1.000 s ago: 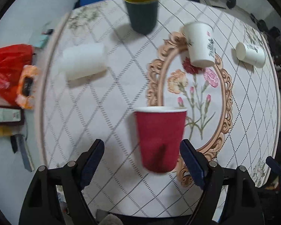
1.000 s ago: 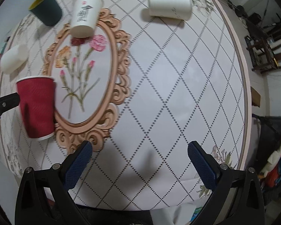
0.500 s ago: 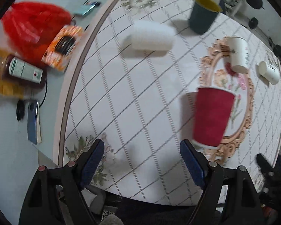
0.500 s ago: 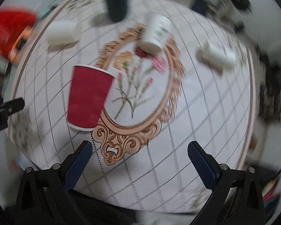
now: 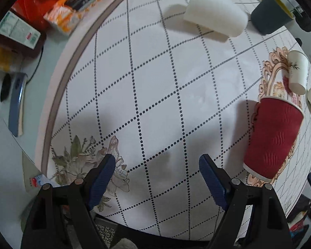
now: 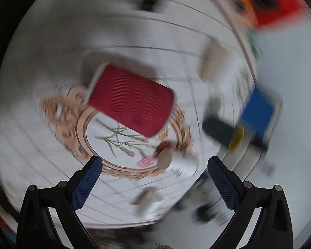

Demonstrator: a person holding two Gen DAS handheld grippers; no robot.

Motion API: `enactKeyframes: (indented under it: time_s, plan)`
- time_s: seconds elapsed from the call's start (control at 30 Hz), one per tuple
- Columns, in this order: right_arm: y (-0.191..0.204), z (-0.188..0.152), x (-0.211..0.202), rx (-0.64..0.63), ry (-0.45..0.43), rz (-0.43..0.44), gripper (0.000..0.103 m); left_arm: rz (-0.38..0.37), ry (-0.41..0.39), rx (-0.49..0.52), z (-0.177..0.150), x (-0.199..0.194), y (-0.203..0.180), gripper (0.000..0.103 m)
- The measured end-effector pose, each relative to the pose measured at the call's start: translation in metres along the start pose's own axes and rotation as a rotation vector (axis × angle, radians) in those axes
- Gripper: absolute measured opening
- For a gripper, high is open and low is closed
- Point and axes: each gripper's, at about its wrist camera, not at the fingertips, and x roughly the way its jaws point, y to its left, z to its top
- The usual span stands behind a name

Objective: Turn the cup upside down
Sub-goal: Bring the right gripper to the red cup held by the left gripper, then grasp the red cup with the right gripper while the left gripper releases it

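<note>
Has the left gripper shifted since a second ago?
Yes. The left gripper has swung left: the red cup, on the printed frame, was between its fingers and now sits right of them.

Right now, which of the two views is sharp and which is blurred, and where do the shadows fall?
Left wrist view: sharp, with fisheye bending at the edges; the red cup is crisp and a soft shadow lies on the tablecloth ahead of the fingers. Right wrist view: heavy swirling motion blur; the red cup is smeared, though the fingers are clear.
</note>
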Motion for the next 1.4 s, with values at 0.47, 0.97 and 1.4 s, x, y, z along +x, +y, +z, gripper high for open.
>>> enactKeyframes:
  time_s: [0.47, 0.97, 1.4]
  plan:
    - [0.057, 0.010, 0.047, -0.887, -0.180, -0.229, 0.102, -0.002, 0.040, -0.029, -0.015, 0.031, 0.009, 0.083]
    - [0.063, 0.015, 0.083, -1.056, -0.204, -0.198, 0.088, -0.009, 0.067, -0.031, -0.015, 0.058, 0.024, 0.083]
    - [0.068, 0.032, 0.094, -1.047, -0.208, -0.190, 0.079, -0.008, 0.067, -0.018, -0.001, 0.057, 0.014, 0.082]
